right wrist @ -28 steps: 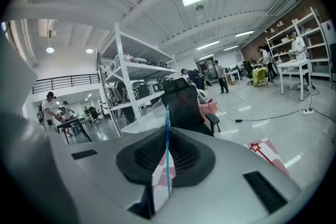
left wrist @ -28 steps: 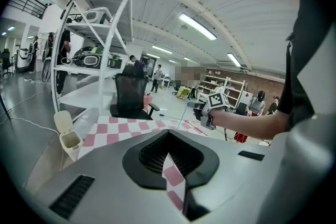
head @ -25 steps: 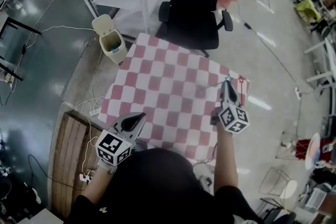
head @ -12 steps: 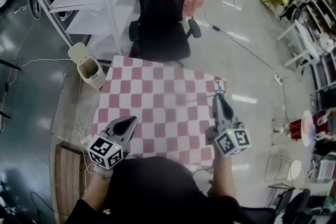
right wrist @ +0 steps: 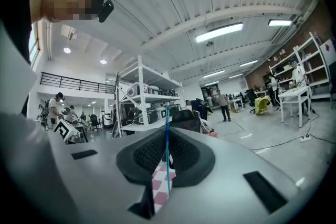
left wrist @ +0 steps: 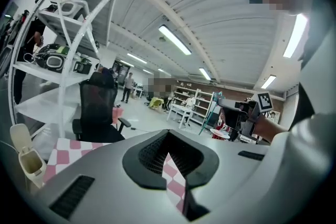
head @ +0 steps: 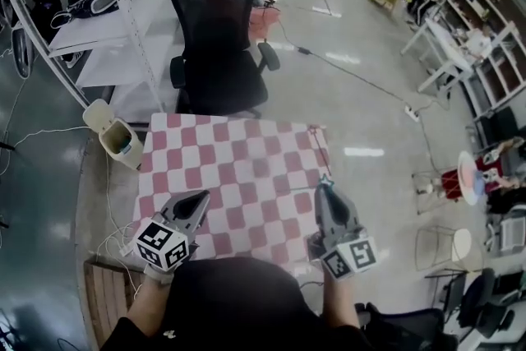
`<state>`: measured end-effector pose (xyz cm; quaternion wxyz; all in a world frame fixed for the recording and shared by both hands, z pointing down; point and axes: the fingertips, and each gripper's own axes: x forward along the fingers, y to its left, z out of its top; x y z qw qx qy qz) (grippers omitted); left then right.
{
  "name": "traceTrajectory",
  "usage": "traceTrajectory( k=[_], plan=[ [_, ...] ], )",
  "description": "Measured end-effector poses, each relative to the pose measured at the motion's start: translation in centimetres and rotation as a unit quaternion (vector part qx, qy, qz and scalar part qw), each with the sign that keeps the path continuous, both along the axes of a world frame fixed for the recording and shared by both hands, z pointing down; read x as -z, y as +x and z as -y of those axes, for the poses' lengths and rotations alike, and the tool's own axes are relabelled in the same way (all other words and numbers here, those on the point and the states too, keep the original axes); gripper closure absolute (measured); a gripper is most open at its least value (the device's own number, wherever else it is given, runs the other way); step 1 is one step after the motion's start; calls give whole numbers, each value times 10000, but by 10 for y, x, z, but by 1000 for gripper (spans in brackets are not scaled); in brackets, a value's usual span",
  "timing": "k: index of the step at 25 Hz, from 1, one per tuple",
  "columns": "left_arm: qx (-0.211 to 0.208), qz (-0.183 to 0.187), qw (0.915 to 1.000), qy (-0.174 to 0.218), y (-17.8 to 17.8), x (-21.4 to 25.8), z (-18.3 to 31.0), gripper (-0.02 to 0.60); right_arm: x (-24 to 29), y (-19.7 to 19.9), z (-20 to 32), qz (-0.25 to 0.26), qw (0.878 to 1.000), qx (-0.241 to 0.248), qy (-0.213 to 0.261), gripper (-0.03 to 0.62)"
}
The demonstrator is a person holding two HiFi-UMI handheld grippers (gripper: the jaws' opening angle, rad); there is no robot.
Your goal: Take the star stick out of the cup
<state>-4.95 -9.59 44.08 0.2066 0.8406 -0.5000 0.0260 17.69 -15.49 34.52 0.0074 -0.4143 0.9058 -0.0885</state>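
Observation:
My right gripper (head: 322,188) hangs over the near right part of the checkered table (head: 238,168), shut on the star stick (head: 325,177). The stick is a thin blue rod with a small teal star at its far end. In the right gripper view the rod (right wrist: 167,123) stands upright between the closed jaws of the right gripper (right wrist: 165,173). From the left gripper view the stick (left wrist: 214,98) shows off to the right. My left gripper (head: 200,198) sits at the near left edge, shut and empty, as its own view (left wrist: 169,150) shows. No cup is in view.
A black office chair (head: 215,37) stands behind the table. A small lidded bin (head: 115,136) is on the floor at the left, with white shelving (head: 99,4) beyond it. A wooden pallet (head: 103,296) lies at the near left. Cables run across the floor.
My right gripper has drawn back from the table's far right corner toward me, still gripping the stick. The head view has tilted up. The left gripper has stayed near the front edge.

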Motion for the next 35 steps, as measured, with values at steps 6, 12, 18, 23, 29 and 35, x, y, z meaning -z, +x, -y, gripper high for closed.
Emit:
traceTrajectory(
  k=[6, 12, 18, 23, 29, 35],
  plan=[
    [-274, -3, 9996, -27, 14, -1, 6, 543, -12, 11, -12, 118, 9996, -191, -146, 565],
    [-420, 10, 9991, -53, 20, -4, 10, 543, -17, 13, -16, 96, 9994, -274, -198, 565],
    [-445, -22, 9990, -38, 20, -3, 7, 543, -21, 9, -19, -174, 9994, -261, -155, 566],
    [-404, -29, 9992, -52, 13, -4, 3, 543, -20, 0, -19, -131, 9996, -184, -166, 566],
    [-374, -68, 9993, -71, 11, -7, 0, 543, -23, -5, -20, -183, 9995, -155, -204, 566],
    [-387, -78, 9992, -86, 11, -9, 0, 541, -27, -1, -19, -157, 9993, -219, -241, 566]
  ],
)
